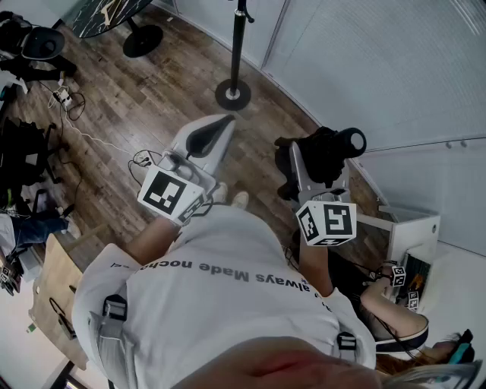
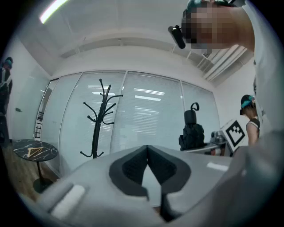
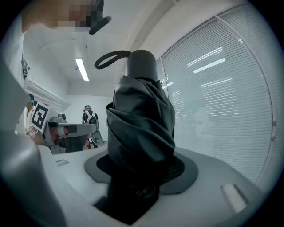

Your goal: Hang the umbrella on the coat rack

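A folded black umbrella (image 3: 141, 128) stands upright between the jaws of my right gripper (image 3: 140, 177), which is shut on its lower part. Its handle and loop strap (image 3: 110, 59) stick up above. From the head view the umbrella (image 1: 328, 149) sits right of centre, in front of my right gripper (image 1: 319, 167). The black coat rack (image 1: 238, 45) rises from its round base (image 1: 232, 94) on the wood floor ahead. In the left gripper view the coat rack (image 2: 102, 119) stands before the glass wall, some way off. My left gripper (image 2: 147, 153) is shut with nothing in it, and points level toward the rack (image 1: 216, 128).
A round dark table (image 1: 114, 15) stands at the back left, with cables (image 1: 72, 106) on the floor near it. A glass wall with blinds (image 1: 364, 61) curves behind the rack. A white cabinet (image 1: 414, 228) is at the right. People stand behind (image 3: 90, 119).
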The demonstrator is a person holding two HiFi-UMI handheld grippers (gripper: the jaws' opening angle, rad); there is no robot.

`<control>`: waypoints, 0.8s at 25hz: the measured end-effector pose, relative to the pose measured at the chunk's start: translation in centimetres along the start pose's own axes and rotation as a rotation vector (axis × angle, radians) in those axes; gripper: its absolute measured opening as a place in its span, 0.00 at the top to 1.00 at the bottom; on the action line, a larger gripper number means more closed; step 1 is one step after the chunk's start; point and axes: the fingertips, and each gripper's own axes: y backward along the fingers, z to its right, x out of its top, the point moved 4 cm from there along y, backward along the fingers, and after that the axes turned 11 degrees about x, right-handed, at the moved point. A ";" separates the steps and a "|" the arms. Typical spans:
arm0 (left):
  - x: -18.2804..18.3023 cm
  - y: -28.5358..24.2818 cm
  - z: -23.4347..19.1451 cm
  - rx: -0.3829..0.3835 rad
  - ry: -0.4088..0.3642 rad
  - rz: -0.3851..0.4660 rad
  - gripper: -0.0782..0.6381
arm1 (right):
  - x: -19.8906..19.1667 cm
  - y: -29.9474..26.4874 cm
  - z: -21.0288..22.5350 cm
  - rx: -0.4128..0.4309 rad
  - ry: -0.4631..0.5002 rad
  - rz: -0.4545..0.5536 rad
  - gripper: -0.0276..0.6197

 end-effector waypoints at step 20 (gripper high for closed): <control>-0.1 -4.3 -6.1 -0.016 0.008 -0.012 0.89 | 0.6 -6.9 2.6 -0.027 -0.008 -0.020 0.57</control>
